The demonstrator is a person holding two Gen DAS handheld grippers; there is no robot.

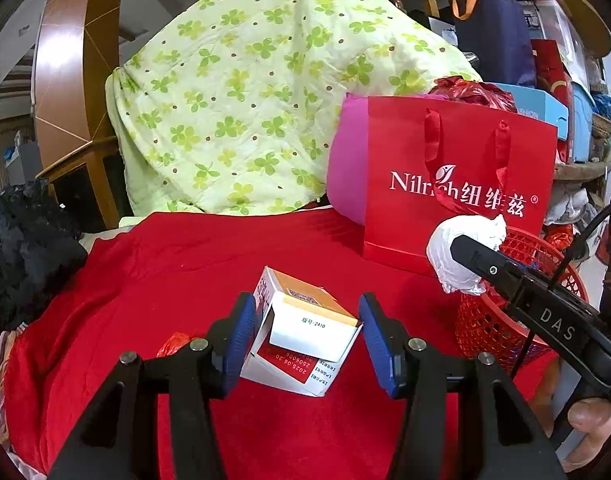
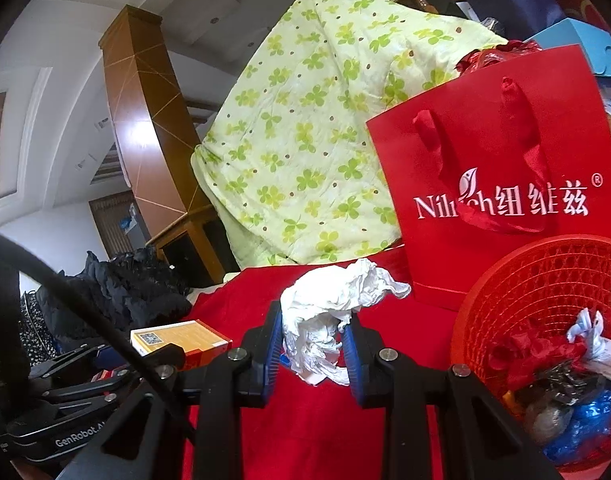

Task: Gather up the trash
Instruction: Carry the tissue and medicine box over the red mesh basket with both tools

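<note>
Trash collection is well under way on the red cloth [image 1: 165, 272]. The red basket [image 2: 505, 292], at lower right of the right wrist view, already holds wrappers, a blue bag and scraps. The right gripper [image 2: 311, 344] is clamped on a crumpled white tissue [image 2: 325, 308], lifted near the basket but not yet over it. At bottom centre of the left wrist view, the left gripper [image 1: 303, 340] stands spread around an opened carton [image 1: 305, 332], its pads not visibly pressing. A small red scrap [image 1: 173, 342] lies at lower left, uncollected.
</note>
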